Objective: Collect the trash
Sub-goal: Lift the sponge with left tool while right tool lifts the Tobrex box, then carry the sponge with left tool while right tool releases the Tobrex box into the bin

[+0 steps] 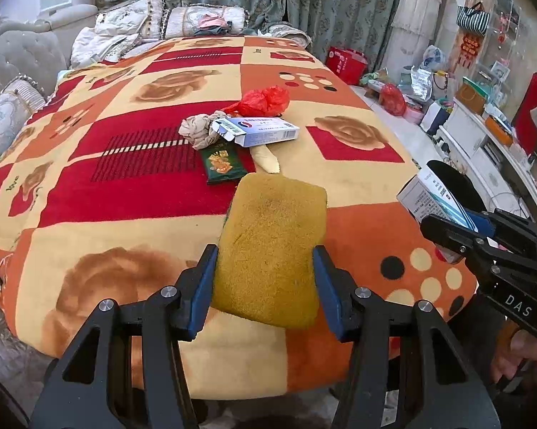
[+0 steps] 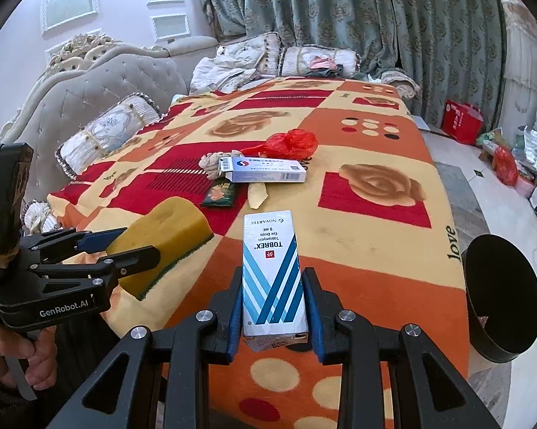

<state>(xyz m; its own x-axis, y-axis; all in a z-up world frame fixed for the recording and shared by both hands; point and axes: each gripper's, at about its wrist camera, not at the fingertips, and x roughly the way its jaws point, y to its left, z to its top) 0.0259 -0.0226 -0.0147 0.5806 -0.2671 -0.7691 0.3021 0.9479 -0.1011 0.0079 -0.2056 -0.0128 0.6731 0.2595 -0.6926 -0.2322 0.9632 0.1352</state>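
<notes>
My left gripper is shut on a yellow sponge with a green underside, held above the near end of the patterned blanket. My right gripper is shut on a white and blue eye-drops box, also lifted over the blanket. Each gripper shows in the other's view: the left gripper with the sponge, the right gripper with the box. More litter lies mid-blanket: a long white medicine box, a red plastic bag, a crumpled beige tissue, a green wrapper, a pale wrapper.
A black round bin stands off the blanket's right edge, close to my right gripper. Pillows and a grey tufted headboard line the left. Bags and boxes clutter the floor at right. A person's hand holds the left gripper.
</notes>
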